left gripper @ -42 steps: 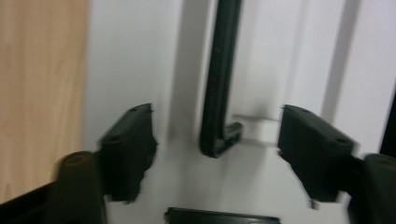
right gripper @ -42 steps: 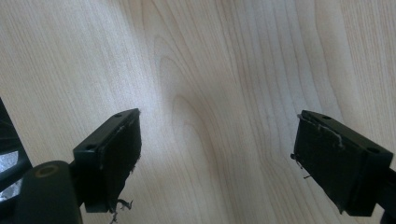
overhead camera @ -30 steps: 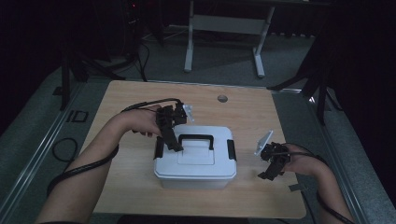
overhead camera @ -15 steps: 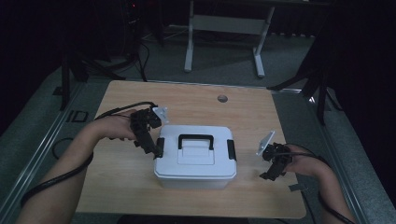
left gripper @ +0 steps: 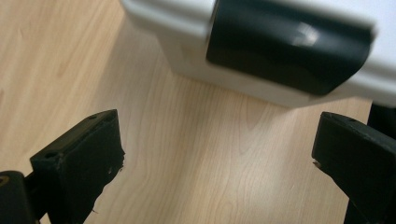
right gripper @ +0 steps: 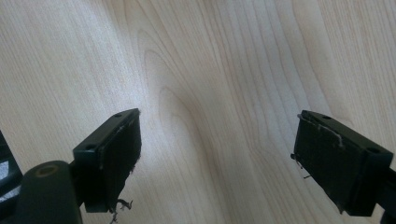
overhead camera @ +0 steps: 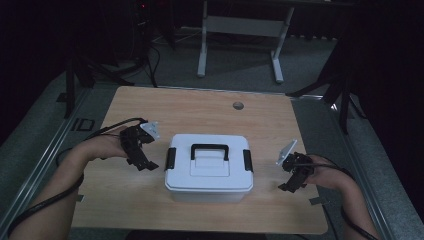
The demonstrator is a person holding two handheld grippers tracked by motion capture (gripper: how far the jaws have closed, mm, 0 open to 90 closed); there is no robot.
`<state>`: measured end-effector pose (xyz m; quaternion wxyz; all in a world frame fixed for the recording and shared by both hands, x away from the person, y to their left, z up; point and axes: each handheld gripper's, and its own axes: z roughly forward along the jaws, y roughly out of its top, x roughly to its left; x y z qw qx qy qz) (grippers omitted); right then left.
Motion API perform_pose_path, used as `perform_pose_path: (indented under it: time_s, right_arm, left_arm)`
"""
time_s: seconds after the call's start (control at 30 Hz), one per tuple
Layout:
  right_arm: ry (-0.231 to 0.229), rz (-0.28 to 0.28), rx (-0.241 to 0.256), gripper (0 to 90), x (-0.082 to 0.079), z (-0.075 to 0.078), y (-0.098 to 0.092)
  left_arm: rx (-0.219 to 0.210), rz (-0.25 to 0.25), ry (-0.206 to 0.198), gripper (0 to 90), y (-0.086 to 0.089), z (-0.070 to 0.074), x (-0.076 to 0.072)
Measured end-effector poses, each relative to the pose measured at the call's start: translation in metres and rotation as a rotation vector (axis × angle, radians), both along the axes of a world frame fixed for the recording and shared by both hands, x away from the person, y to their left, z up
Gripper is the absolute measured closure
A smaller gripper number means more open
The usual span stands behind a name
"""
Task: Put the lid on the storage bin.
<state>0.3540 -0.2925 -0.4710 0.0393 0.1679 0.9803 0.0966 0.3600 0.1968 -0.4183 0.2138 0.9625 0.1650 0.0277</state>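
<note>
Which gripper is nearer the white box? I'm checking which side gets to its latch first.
Left. The left gripper sits just beside the white box's left black latch, jaws open; the right gripper hovers farther off past its right side.

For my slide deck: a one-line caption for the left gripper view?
Open left gripper poised over the wooden table, facing the black side latch of the white box.

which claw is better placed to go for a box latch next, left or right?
Left. The left claw sits open close beside the box, and its own view faces the black latch right ahead. The right claw is open too, but farther from its side and faces bare table.
</note>
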Motion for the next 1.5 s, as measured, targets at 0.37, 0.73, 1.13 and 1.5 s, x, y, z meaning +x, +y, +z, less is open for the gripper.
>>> perform_pose_path:
  time_s: [0.37,0.73,1.13,1.5]
  right_arm:
    - [-0.016,-0.019,0.035,14.7,-0.005,-0.006,-0.004]
    - [-0.035,-0.061,0.098,14.1,-0.008,-0.024,-0.005]
    - [-0.064,-0.14,0.135,12.4,-0.012,-0.041,-0.013]
    - [-0.119,-0.202,0.2,11.7,-0.016,-0.055,-0.019]
  left_arm:
    - [-0.054,0.063,0.028,1.3,0.034,-0.033,-0.011]
    - [-0.091,0.119,0.047,1.3,0.058,-0.063,-0.023]
    - [-0.148,0.143,0.058,1.3,0.076,-0.083,-0.033]
    - [-0.167,0.193,0.055,1.3,0.09,-0.101,-0.036]
